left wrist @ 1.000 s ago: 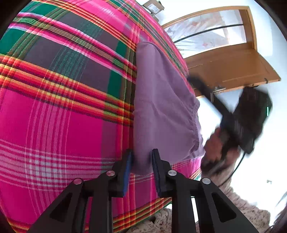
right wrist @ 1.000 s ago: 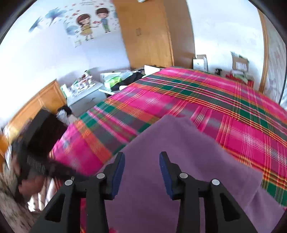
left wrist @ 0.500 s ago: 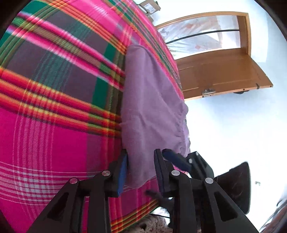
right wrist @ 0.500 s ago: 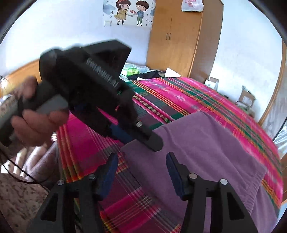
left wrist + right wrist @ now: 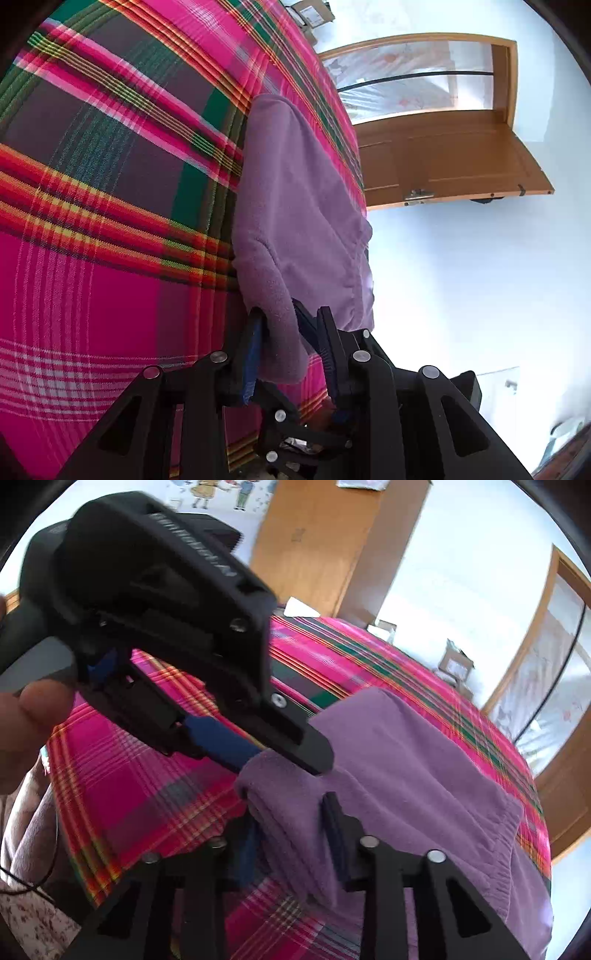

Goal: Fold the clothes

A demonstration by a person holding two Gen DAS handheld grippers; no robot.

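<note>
A purple fleece garment [image 5: 295, 206] lies folded on the plaid bed [image 5: 92, 221], with its elastic waistband [image 5: 495, 853] to the right. My left gripper [image 5: 290, 343] has its jaws around the garment's near corner, which is lifted between the blue pads. In the right wrist view the left gripper [image 5: 266, 753] pinches that same corner from the left. My right gripper [image 5: 291, 834] straddles the raised fold just below it, jaws apart, cloth between them.
A wooden door [image 5: 454, 155] stands open past the bed's far side. A wooden wardrobe [image 5: 332, 542] is at the back and boxes [image 5: 456, 664] sit by the wall. The bed edge [image 5: 85, 849] is near my hands.
The right gripper swung in beside the left one and now straddles the same corner. The left gripper has taken the garment's corner and raised it off the bed.
</note>
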